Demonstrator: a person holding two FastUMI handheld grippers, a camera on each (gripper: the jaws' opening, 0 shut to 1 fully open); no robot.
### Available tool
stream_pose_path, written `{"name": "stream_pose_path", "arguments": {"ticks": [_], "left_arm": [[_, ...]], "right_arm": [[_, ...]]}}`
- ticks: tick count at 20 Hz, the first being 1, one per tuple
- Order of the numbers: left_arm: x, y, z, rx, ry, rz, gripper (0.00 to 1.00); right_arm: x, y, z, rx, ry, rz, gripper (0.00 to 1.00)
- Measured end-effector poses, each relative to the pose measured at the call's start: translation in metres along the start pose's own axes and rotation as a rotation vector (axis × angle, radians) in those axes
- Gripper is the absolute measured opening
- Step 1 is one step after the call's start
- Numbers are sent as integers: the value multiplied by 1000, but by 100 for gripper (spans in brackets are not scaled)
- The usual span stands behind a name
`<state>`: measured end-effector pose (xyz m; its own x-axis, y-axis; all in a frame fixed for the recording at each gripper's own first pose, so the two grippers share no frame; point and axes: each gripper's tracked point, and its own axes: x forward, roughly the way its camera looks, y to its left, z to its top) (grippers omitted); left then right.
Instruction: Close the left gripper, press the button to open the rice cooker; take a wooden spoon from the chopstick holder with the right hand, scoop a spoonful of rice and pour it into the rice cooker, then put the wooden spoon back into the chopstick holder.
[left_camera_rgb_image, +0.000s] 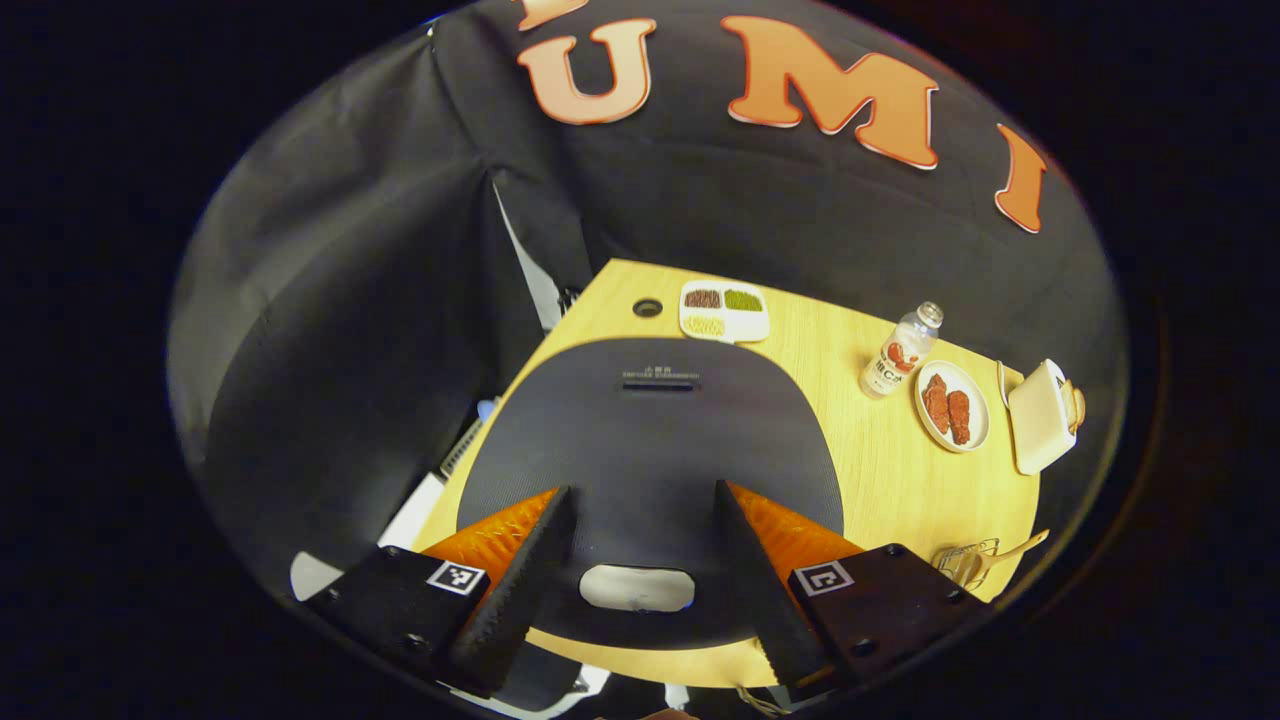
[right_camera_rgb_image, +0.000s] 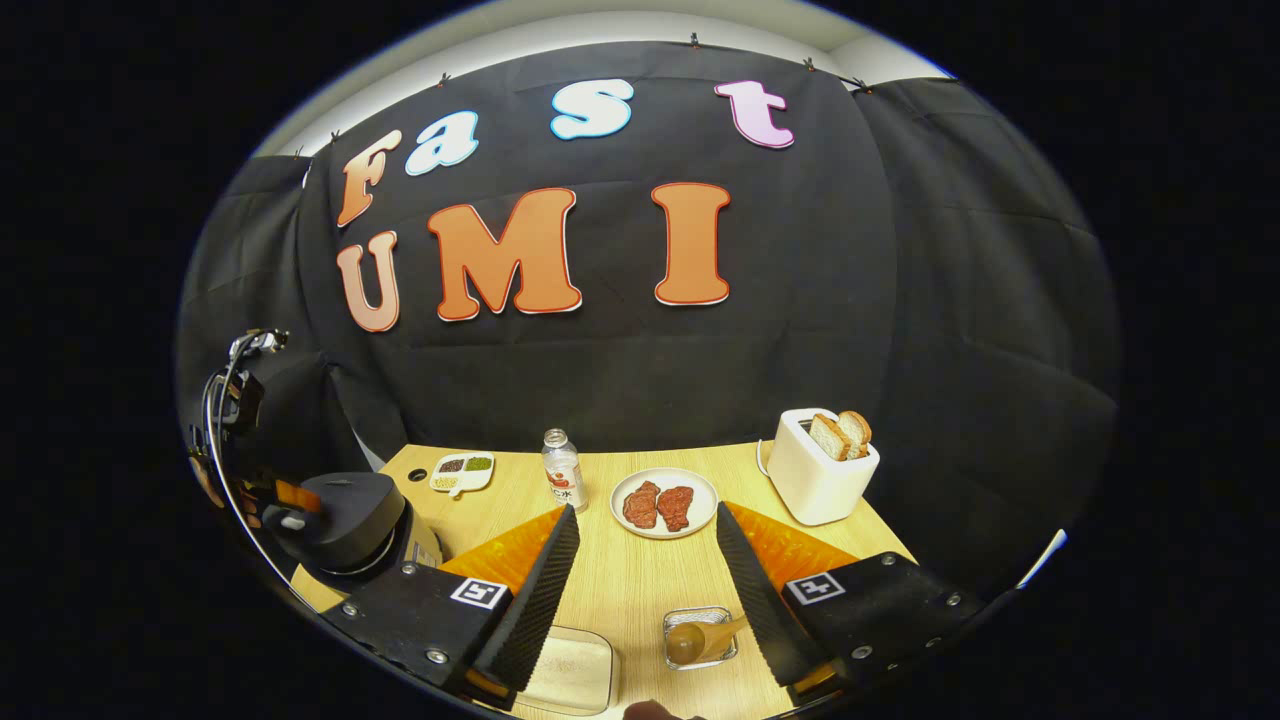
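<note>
Table (right_camera_rgb_image: 640, 590): light wood, set against the booth's black cloth wall.
Rice cooker (left_camera_rgb_image: 640, 440): dark, lid down, at the table's left end; in the left gripper view it lies directly below the fingers, its pale button (left_camera_rgb_image: 637, 587) between them.
Left gripper (left_camera_rgb_image: 640, 560): fingers spread apart above the cooker lid, gripping nothing; whether they touch the lid is unclear.
Right gripper (right_camera_rgb_image: 645, 590): fingers wide apart over the table's near edge, holding nothing.
Toaster (right_camera_rgb_image: 818, 478): white, two bread slices standing in it, at the table's right end.
Rice container (right_camera_rgb_image: 572, 672): clear, shallow, just under the right gripper's left finger.
Plate (right_camera_rgb_image: 664, 503): white, with two reddish pieces of meat, between bottle and toaster.
Bottle (right_camera_rgb_image: 563, 470): upright, just left of the plate.
Divided dish (right_camera_rgb_image: 462, 472): three compartments of grains, near the cooker.
Chopstick holder (right_camera_rgb_image: 700, 636): small clear box between the right gripper's fingers.
Wooden spoon (right_camera_rgb_image: 700, 638): lying in the holder, bowl to the left.
</note>
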<state>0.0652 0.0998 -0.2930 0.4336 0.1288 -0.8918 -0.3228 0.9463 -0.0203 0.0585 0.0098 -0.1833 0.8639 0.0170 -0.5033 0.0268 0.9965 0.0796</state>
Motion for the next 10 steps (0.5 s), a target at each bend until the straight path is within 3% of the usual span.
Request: {"name": "stream_pose_path", "arguments": {"ticks": [2, 10], "left_arm": [[11, -2, -16, -8, 96, -13, 98], [17, -4, -16, -21, 162, 13, 98]], "right_arm": [[-2, -1, -1, -6, 4, 3, 86], [-8, 16, 1, -26, 0, 47, 86]]}}
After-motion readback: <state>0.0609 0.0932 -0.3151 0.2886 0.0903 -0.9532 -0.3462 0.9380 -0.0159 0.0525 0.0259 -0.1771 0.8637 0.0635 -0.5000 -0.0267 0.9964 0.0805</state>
